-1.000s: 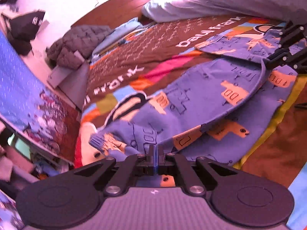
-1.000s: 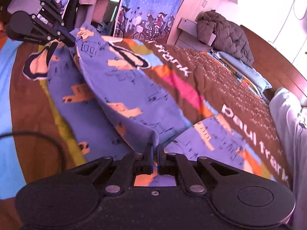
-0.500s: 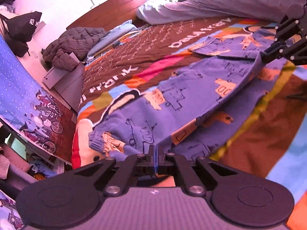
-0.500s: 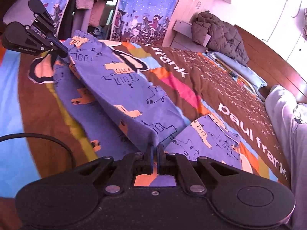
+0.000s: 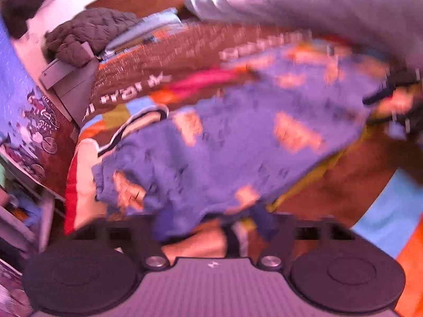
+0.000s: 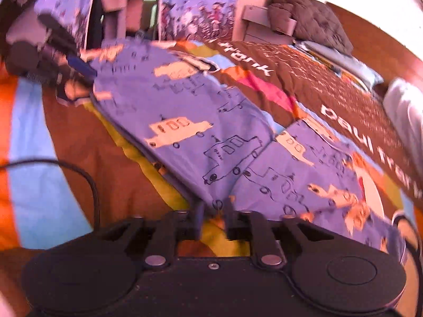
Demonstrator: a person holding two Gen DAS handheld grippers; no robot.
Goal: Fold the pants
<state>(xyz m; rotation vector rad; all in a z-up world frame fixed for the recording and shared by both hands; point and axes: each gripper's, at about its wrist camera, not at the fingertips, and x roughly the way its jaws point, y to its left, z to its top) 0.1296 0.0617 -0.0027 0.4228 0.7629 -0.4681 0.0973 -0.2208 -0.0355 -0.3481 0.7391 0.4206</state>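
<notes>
Purple cotton printed with orange cars, the pants [image 6: 201, 121] are lying across the bed [image 6: 317, 97], one leg laid over onto the other, so you are finishing the lengthwise fold, by my reading. Your right gripper [image 6: 212, 218] is sitting at the crotch end of the pants; its jaws are standing slightly apart with the cloth edge lying between them, no longer pinched. Your left gripper [image 5: 211, 227] is at the cuff end of the pants; its jaws are looking parted too, though blur and a drape of fabric are covering the tips, so I cannot tell for sure whether cloth is caught there.

Next you are likely needing to clear both grippers from the pants, flatten the stacked legs, then regrip one end to bring it toward the waistband.

Beyond the pants, the left wrist view is badly smeared. A black cable [image 6: 87, 179] is trailing on the bed beside the pants, a grey quilted jacket [image 6: 312, 18] is heaped past them, and the waistband is cut off from view.
</notes>
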